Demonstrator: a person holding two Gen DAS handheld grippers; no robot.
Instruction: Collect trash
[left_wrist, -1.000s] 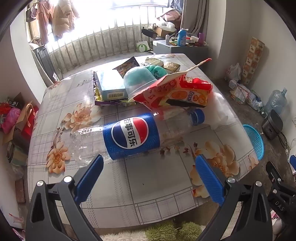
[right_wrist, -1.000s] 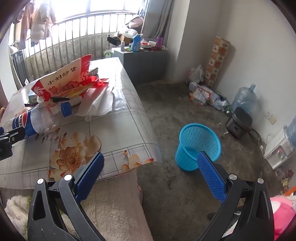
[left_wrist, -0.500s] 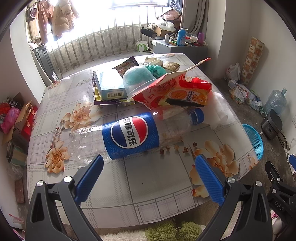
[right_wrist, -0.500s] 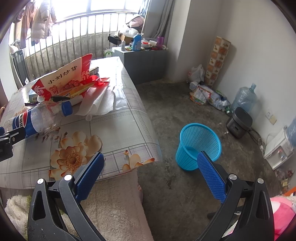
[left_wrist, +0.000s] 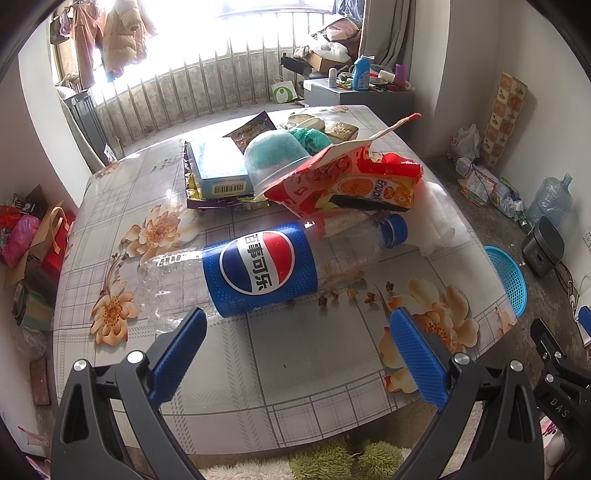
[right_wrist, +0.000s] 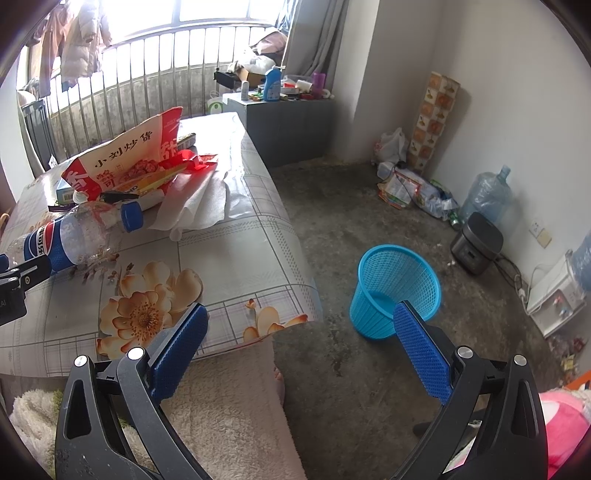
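An empty Pepsi bottle (left_wrist: 266, 269) with a blue cap lies on its side on the flowered table (left_wrist: 295, 387). My left gripper (left_wrist: 295, 350) is open just in front of the bottle, nothing between its pads. Behind the bottle sit a red snack bag (left_wrist: 332, 173), an orange snack wrapper (left_wrist: 373, 190), a teal-filled plastic bowl (left_wrist: 273, 158) and a box (left_wrist: 221, 170). My right gripper (right_wrist: 299, 343) is open over the table's corner and the floor. A blue mesh bin (right_wrist: 395, 288) stands on the floor, the Pepsi bottle (right_wrist: 66, 240) to its left.
White paper (right_wrist: 199, 206) lies on the table's right side. On the floor are a grey cooker (right_wrist: 480, 243), a water jug (right_wrist: 487, 195) and bags by the wall. A fluffy blanket (right_wrist: 229, 413) lies below the table edge. A cluttered cabinet (right_wrist: 288, 114) stands behind the table.
My left gripper has crept slightly closer to the Pepsi bottle. The right gripper's view is almost unchanged.
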